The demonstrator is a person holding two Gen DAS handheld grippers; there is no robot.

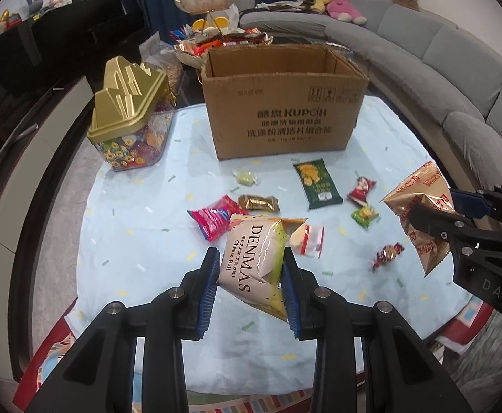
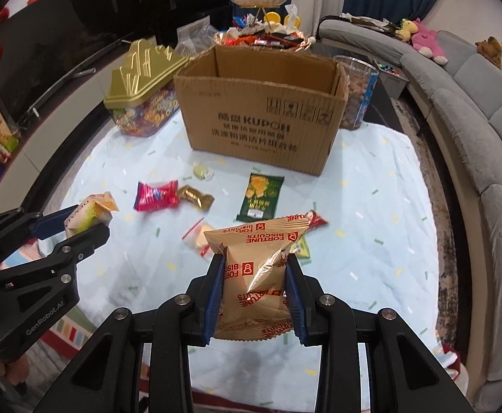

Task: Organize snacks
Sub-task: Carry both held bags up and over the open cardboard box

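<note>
A: What has the left gripper (image 1: pixel 251 282) got?

B: Its jaws are closed partway on the cheese ball packet (image 1: pixel 256 258), blue pads pressing both sides, the packet clear above the pale blue cloth (image 1: pixel 140 241).

A: And the right gripper (image 2: pixel 255 292)?

B: Same narrow grip, on the Fortune Biscuits packet (image 2: pixel 256 275), also held off the cloth, towards its near edge.

A: Where is the cardboard box (image 1: pixel 282 113)?

B: Open-topped, at the far edge of the cloth, about the middle. A clear jar with a gold lid (image 1: pixel 130 117) stands just beside it at the far left corner; a clear tub of nuts (image 2: pixel 356 96) stands behind its right end.

A: What lies loose?

B: Between box and grippers: a dark green packet (image 1: pixel 320 184) nearest the box, a pale green sweet (image 1: pixel 246 177) to its left, a gold-wrapped sweet (image 1: pixel 258 203), a pink packet (image 1: pixel 215 218), a small clear bag with a red strip (image 1: pixel 309 241), a red sweet (image 1: pixel 361 189), a green-yellow sweet (image 1: pixel 364 215) and a dark red wrapped sweet (image 1: pixel 387 254) nearer the right edge.
</note>
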